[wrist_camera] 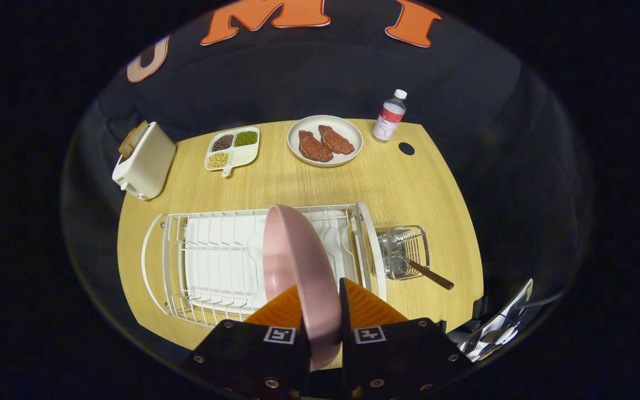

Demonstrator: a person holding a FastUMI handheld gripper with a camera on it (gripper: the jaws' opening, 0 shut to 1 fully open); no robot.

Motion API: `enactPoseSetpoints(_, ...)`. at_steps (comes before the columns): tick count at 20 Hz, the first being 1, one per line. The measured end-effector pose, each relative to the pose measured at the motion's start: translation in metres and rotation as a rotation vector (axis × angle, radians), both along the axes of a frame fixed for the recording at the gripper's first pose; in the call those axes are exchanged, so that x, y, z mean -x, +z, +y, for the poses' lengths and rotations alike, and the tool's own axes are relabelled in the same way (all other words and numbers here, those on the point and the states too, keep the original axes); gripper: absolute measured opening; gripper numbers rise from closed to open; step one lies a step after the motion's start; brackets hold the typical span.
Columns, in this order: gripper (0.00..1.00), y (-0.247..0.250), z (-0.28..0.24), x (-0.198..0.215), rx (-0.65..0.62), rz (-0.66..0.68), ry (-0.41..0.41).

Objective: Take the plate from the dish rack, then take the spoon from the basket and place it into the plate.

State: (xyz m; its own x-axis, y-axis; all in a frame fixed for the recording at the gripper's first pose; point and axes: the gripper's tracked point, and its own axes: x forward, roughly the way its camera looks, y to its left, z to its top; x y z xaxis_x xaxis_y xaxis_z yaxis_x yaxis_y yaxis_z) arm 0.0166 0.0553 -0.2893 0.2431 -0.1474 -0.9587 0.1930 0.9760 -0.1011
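My gripper (321, 303) is clamped on the pink plate (298, 266), both fingers pressing its rim, plate standing on edge over the dish rack (209, 261). Ahead to the right, the spoon (428, 273) leans out of the wire basket (406, 250) on the surface (298, 183).

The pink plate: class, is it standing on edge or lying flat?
On edge. The pink plate stands upright over the dish rack, its rim pinched between the gripper fingers.

We see the pink plate (298, 261) standing on edge over the white wire dish rack (209, 261), its rim pinched between the fingers. The spoon (428, 273) leans in the wire basket (403, 250) beside the rack, brown handle sticking out.
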Motion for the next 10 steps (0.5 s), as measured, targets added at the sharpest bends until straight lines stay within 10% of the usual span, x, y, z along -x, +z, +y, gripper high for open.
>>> enactPoseSetpoints(10,0.24,0.025,-0.013,0.055,-0.21,-0.065,0.087)
